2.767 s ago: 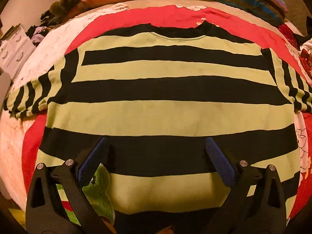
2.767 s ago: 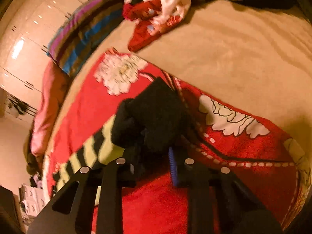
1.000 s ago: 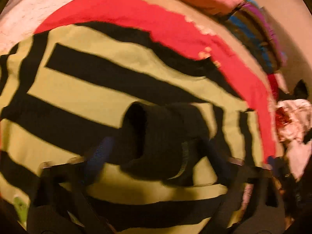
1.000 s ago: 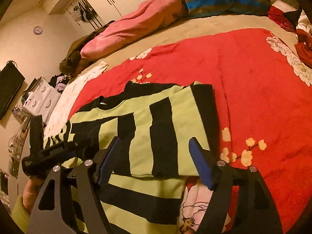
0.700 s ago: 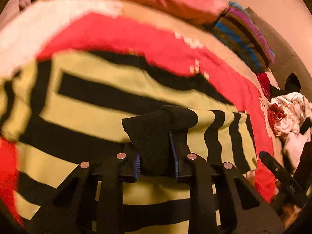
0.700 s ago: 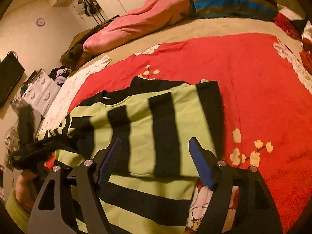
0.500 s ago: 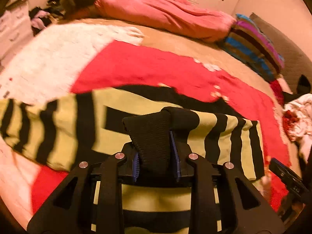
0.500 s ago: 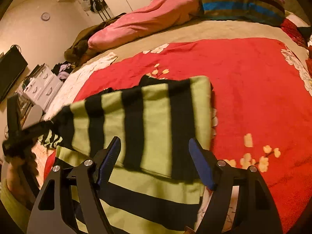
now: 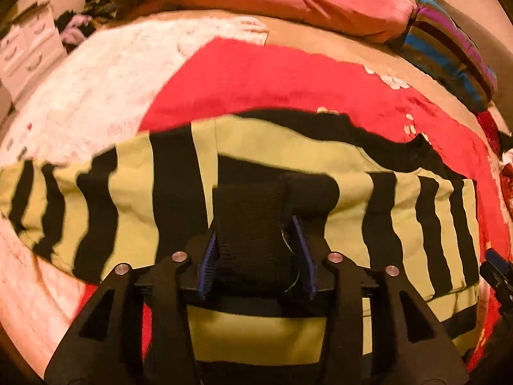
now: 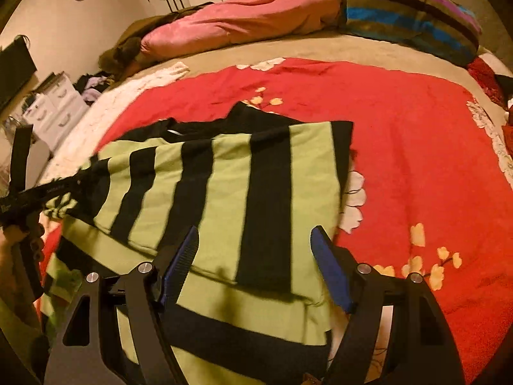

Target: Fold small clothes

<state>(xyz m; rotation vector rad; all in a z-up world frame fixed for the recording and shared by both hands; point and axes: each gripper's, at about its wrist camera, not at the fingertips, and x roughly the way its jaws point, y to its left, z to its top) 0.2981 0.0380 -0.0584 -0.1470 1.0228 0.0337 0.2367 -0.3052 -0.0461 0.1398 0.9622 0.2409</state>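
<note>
Between left tongs (image 9: 255,243) black cuff (image 9: 253,224), jaws just reopening, pads touching; right tongs (image 10: 255,261) released; sleeve now across sweater (image 10: 224,199).

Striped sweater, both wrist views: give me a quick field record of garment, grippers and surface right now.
garment: green-and-black striped knit sweater, one side folded over the body
left gripper: black cuff between its blue pads, jaws have just been opening
right gripper: open, empty, above the folded edge
surface: red floral blanket on the bed
</note>
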